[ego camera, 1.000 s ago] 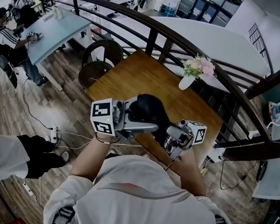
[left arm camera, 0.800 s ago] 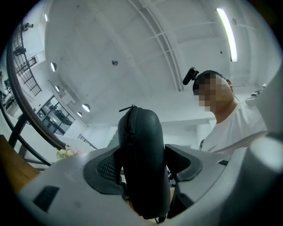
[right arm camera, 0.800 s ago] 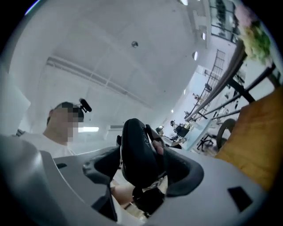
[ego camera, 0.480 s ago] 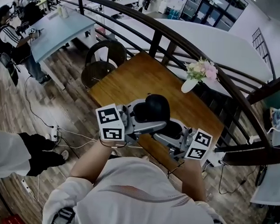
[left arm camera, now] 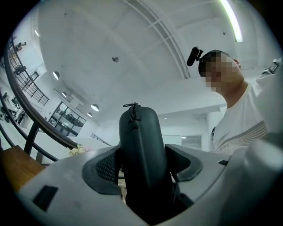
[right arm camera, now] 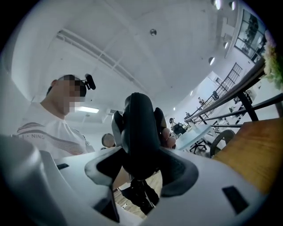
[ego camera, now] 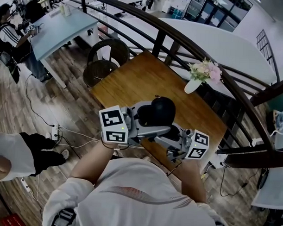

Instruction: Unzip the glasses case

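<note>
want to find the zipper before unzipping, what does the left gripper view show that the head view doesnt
Only the left gripper view: a clear look at the zipper pull at the top end of the glasses case, both pads pressing the case's sides, and the ceiling lights. Only the head view: the chair, the floor cables and a marker cube. Both: the black case gripped in the left gripper, the wooden table and the person's white shirt.
</note>
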A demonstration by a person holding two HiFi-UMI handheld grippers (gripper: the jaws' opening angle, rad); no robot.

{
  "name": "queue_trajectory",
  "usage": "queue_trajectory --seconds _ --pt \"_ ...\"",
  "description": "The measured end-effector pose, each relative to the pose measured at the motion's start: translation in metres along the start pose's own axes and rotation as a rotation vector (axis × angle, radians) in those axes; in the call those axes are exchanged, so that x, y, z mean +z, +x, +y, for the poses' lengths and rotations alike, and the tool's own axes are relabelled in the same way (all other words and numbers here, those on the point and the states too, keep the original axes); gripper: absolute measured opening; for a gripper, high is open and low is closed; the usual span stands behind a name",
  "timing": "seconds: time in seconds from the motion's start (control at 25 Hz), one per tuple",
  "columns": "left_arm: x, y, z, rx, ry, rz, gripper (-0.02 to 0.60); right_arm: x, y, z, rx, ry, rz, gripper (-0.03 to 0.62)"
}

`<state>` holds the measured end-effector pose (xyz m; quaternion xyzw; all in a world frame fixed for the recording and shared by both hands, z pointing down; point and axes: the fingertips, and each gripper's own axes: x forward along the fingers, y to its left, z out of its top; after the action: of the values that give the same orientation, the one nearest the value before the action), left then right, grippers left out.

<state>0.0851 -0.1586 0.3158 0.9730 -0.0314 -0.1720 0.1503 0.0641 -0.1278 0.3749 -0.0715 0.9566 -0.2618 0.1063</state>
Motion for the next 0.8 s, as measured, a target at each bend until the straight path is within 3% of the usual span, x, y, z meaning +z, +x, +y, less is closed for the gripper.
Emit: queue_trajectory --seconds 0.28,0.4,0.48,0.6,0.72,0.8 --pt "-0.01 0.002 0.0 -0.024 -0.009 0.047 0.288 -0.01 0.003 -0.004 -0.02 -0.04 0.064 0.304" --pt "-0.012 0.001 0.009 0.043 0.06 0.102 0.282 -0.014 -0.01 -0.018 -0.11 -0.1 0.13 0.313" --pt "-0.017 -0.003 0.023 0.123 0.117 0.171 0.281 -0.01 -0.031 -0.034 -0.2 -0.143 0.164 0.321" --pt "-0.035 -0.015 0.043 0.218 0.235 0.329 0.281 0.018 -0.058 -0.046 -0.316 -0.184 0.135 0.298" --pt "-0.059 -0.021 0.055 0.251 0.353 0.477 0.281 0.057 -0.063 -0.042 -0.371 -0.215 0.088 0.22" --pt "-0.071 -0.02 0.057 0.25 0.403 0.552 0.281 0.075 -0.053 -0.035 -0.359 -0.227 0.092 0.178"
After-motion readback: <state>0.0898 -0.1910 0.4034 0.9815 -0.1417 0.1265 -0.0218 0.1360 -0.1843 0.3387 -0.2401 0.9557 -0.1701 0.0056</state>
